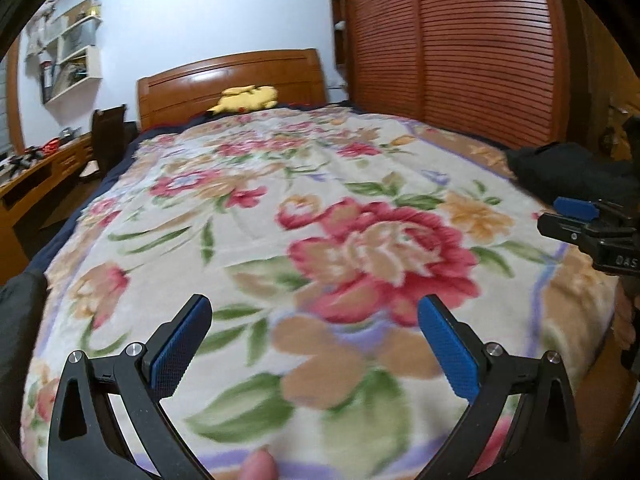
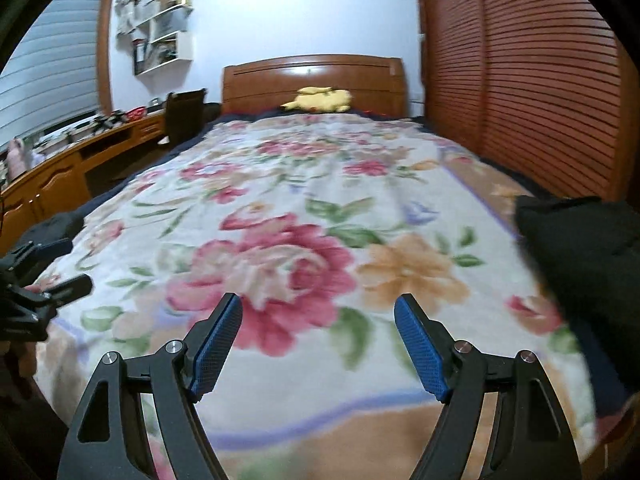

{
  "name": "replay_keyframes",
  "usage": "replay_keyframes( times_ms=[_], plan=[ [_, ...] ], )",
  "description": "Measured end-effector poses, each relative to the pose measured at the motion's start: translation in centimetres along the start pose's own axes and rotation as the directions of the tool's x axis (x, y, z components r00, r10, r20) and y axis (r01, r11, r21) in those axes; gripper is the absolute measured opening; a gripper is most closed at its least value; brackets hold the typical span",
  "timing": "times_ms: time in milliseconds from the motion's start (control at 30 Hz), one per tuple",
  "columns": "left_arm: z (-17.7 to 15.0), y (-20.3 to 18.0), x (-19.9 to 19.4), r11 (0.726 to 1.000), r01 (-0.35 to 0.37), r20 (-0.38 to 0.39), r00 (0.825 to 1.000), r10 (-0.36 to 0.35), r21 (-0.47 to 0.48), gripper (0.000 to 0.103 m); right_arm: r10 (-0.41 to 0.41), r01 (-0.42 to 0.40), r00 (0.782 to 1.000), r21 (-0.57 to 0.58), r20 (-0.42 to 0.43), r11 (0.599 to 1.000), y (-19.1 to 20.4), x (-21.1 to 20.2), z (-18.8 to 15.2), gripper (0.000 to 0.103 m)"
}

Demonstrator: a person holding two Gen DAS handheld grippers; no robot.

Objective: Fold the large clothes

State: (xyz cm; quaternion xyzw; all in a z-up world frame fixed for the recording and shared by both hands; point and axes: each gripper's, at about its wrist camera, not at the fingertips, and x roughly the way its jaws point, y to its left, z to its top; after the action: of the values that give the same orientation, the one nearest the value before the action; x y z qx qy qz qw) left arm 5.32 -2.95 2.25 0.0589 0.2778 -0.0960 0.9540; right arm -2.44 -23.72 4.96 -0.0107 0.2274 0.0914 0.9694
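Note:
A black garment (image 2: 580, 256) lies bunched at the right edge of the bed; it also shows in the left wrist view (image 1: 568, 168). More dark cloth (image 2: 52, 224) lies at the bed's left edge, also seen in the left wrist view (image 1: 20, 320). My left gripper (image 1: 314, 312) is open and empty above the floral blanket (image 1: 320, 200). My right gripper (image 2: 318, 308) is open and empty above the same blanket (image 2: 320, 200). Each gripper shows at the side of the other's view: the right one (image 1: 576, 216) and the left one (image 2: 60, 276).
A yellow plush toy (image 2: 318, 100) rests against the wooden headboard (image 2: 312, 76). Slatted wardrobe doors (image 2: 520, 80) stand along the right. A wooden desk (image 2: 60, 168) and a chair (image 2: 182, 114) stand at the left, with wall shelves (image 2: 160, 28) above.

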Motion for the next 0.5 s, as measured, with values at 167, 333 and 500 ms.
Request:
replay_keyframes(
  times_ms=[167, 333, 500],
  plan=[
    [-1.2, 2.8, 0.2, 0.998, 0.008, 0.029, 1.000, -0.006, -0.056, 0.103, 0.037, -0.036, 0.999, -0.019, 0.006, 0.999, 2.3, 3.3, 0.1, 0.081],
    [-2.0, 5.2, 0.5, 0.993, -0.042, 0.037, 0.998, 0.046, -0.106, 0.103, 0.050, -0.050, 0.999, -0.021, 0.006, 0.999, 3.8, 5.8, -0.1, 0.081],
    [-2.6, 7.0, 0.5, 0.988, -0.066, 0.038, 0.997, 0.072, -0.138, 0.103, 0.041, -0.039, 0.998, -0.021, 0.057, 0.999, 4.8, 6.8, -0.3, 0.081]
  ],
)
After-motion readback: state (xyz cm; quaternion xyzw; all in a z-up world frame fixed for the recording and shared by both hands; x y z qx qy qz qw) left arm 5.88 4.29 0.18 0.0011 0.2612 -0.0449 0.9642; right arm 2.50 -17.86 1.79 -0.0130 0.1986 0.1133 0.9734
